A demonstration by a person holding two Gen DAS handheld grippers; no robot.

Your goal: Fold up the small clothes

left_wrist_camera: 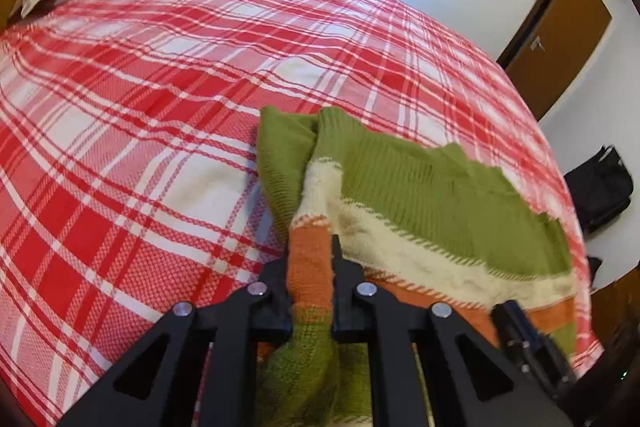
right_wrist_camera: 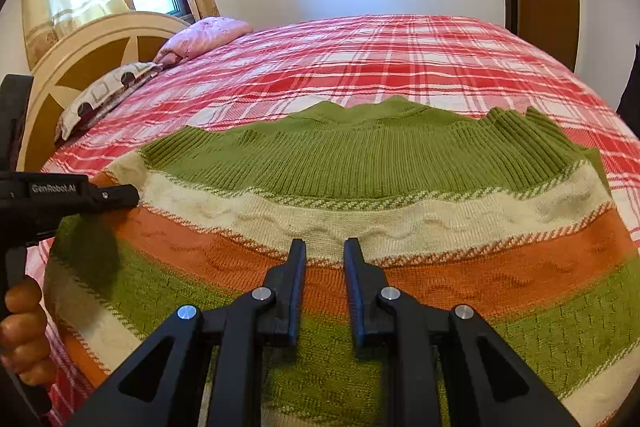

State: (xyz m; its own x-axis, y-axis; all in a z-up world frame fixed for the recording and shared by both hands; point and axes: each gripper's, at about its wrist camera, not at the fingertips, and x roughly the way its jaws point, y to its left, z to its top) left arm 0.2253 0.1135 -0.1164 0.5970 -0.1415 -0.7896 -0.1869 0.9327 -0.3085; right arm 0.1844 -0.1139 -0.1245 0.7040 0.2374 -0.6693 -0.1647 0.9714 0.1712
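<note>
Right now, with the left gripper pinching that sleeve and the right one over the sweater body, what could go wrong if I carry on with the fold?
1. The left gripper clamps only a bunched strip of the sweater; a hard pull may stretch the knit or slip it free.
2. The right gripper hangs open above the orange band and holds nothing, so the body could drag and wrinkle across the plaid bedspread.

White lettering "GenRobot.AI" along the side of the left hand-held gripper (right_wrist_camera: 134, 195).
</note>
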